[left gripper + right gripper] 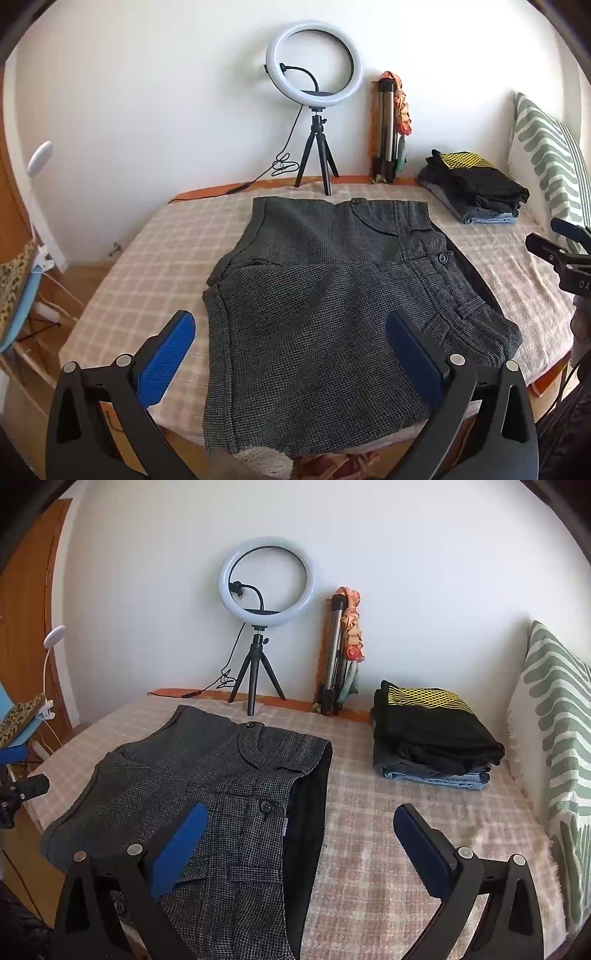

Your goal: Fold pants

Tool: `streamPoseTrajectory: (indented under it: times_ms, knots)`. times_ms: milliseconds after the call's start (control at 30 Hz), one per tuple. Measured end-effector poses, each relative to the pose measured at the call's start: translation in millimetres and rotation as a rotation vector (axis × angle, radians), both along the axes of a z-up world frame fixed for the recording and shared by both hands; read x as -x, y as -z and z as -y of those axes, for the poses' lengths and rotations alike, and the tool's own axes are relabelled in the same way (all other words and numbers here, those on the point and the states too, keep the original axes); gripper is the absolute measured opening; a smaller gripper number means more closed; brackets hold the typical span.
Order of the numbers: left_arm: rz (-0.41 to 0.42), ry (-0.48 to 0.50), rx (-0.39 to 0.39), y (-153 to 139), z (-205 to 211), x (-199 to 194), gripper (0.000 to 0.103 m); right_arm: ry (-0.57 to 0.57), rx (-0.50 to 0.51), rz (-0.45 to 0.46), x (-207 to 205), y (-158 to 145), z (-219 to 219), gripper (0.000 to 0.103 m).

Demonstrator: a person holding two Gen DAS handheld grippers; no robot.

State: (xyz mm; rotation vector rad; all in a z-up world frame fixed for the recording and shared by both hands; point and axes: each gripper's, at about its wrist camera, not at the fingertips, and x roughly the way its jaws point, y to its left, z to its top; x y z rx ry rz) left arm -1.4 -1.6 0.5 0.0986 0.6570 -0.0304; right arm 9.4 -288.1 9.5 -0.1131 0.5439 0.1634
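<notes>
Grey houndstooth pants (325,317) lie folded on the checked bed cover, waistband to the right with buttons showing; in the right wrist view they (207,805) lie at left centre with a black inner lining along their right edge. My left gripper (290,334) is open and empty, hovering above the near part of the pants. My right gripper (301,825) is open and empty, above the waistband edge; its left finger is over the cloth, its right finger over the bare cover. The right gripper also shows at the right edge of the left wrist view (561,254).
A stack of folded clothes (432,734) with a black and yellow piece on top sits at the back right. A ring light on a tripod (266,587) and a folded tripod (336,657) stand by the wall. A green-patterned cushion (554,738) lines the right side.
</notes>
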Motion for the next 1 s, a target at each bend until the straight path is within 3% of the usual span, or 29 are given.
streamPoseTrajectory:
  times_ms: [1000]
  knots:
    - [0.008, 0.006, -0.007, -10, 9, 13, 0.103, 0.009, -0.013, 0.008, 8, -10, 0, 0.103]
